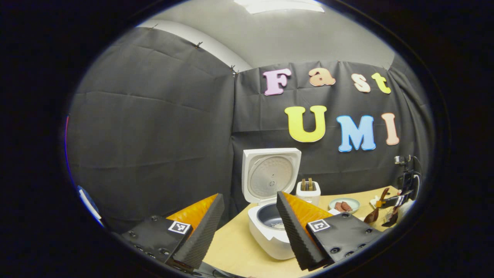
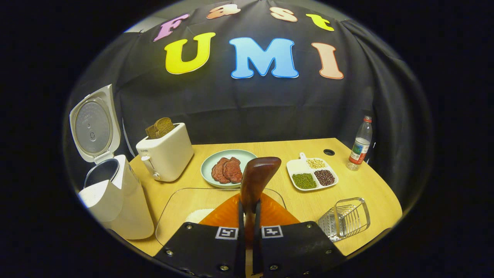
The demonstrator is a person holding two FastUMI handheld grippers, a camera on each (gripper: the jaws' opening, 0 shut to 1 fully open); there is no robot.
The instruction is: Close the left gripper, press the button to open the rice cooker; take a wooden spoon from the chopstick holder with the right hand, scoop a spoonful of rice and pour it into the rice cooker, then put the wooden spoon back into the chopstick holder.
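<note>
The white rice cooker (image 1: 270, 241) stands open on the table, lid (image 1: 271, 174) upright, a little rice in its dark pot. My left gripper (image 1: 250, 197) is open just before it, holding nothing. In the right gripper view the cooker (image 2: 119, 208) is at the left. My right gripper (image 2: 249, 210) is shut on the handle of the wooden spoon (image 2: 257, 173), whose bowl points up over a glass dish (image 2: 173, 208) with white rice (image 2: 198, 214). The metal chopstick holder (image 2: 345, 218) stands to its right. Farther off in the left gripper view, the right gripper (image 1: 393, 201) holds the spoon (image 1: 373, 215).
A white toaster (image 2: 166, 156) with bread stands beside the cooker. Behind the glass dish are a green plate (image 2: 210, 162) with meat slices and a divided dish (image 2: 299, 166) of beans. A water bottle (image 2: 359, 144) stands at the far right edge.
</note>
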